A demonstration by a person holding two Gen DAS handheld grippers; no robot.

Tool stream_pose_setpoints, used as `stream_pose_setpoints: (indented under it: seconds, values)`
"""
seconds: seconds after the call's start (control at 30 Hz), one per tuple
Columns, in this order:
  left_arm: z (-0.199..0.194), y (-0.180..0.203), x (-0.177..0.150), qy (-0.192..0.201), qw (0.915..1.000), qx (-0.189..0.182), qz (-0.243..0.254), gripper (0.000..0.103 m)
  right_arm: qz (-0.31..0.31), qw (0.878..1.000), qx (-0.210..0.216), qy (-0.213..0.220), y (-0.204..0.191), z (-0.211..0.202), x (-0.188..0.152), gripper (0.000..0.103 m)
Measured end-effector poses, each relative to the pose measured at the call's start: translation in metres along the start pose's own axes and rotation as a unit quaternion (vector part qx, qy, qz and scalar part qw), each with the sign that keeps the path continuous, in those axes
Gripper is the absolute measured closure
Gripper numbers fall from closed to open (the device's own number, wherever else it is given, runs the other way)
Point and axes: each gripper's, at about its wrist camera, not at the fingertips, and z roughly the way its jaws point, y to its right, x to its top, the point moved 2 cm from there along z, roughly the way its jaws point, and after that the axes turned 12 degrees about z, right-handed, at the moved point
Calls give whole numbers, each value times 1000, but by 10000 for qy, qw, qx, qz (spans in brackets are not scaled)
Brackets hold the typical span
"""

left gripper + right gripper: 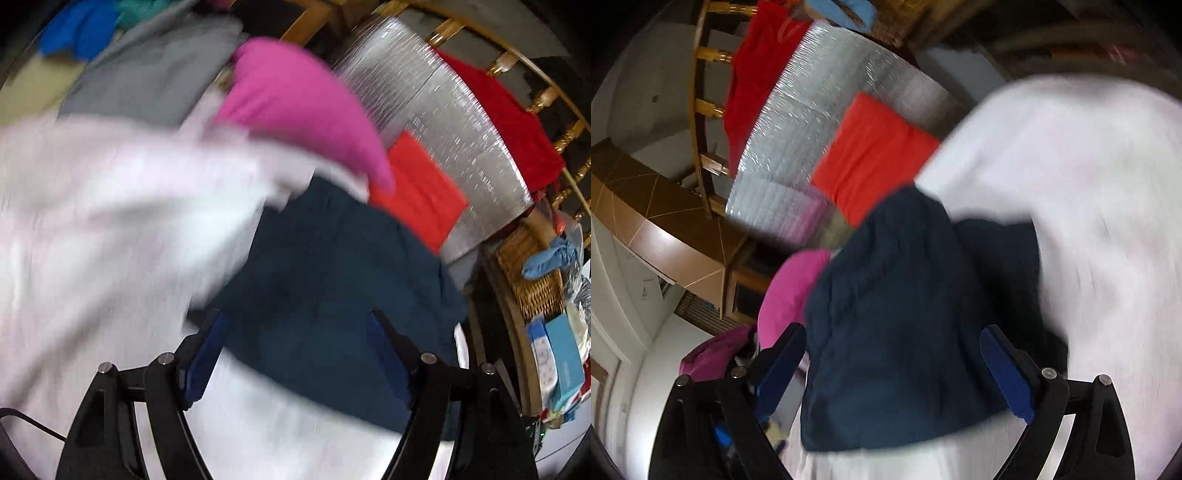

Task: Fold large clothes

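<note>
Both my grippers stand open with nothing pinched: the left gripper [295, 354] has its blue pads spread over the navy garment [332, 280], and the right gripper [894, 365] is spread wide over the same navy garment [908, 314], the cloth lying past the fingers rather than pressed between them. The navy piece sits in a rough lump on the white sheet [92, 221] that covers the work surface, with a folded red cloth [417, 192] just beyond it on the silver mat [443, 110] and a pink cloth [306, 107] beside it. A big swell of white fabric [1071, 184] rises close on my right side; the pictures are too blurred to tell whether it is the sheet bunched up or another garment. I judge the navy piece to be soft, limp and fairly light, a thick knit by the look of it, so it will sag and drape rather than hold any shape, and a single-layer pinch may slip or drag the rest along. It is not fragile. I would take it at two matching edge points, such as shoulder corners or hem corners, one per gripper, biting well in from the edge so the cloth stays caught while I lift and spread it flat.
</note>
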Motion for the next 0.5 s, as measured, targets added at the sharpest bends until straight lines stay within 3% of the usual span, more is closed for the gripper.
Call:
stream_pose_setpoints:
  seconds: [0.17,0.3,0.5]
  values:
    - [7,-22,-24,-383,9983,118,-428,25,561,9978,-62,-350,30,0,-43,6]
    - [15,-43,-21,-294,9958,307,-810,25,809,9958,-177,-403,48,11,-47,6]
    - [48,-53,-5,-358,9926,-3,-1162,24,1072,9934,-222,-333,64,45,-32,6]
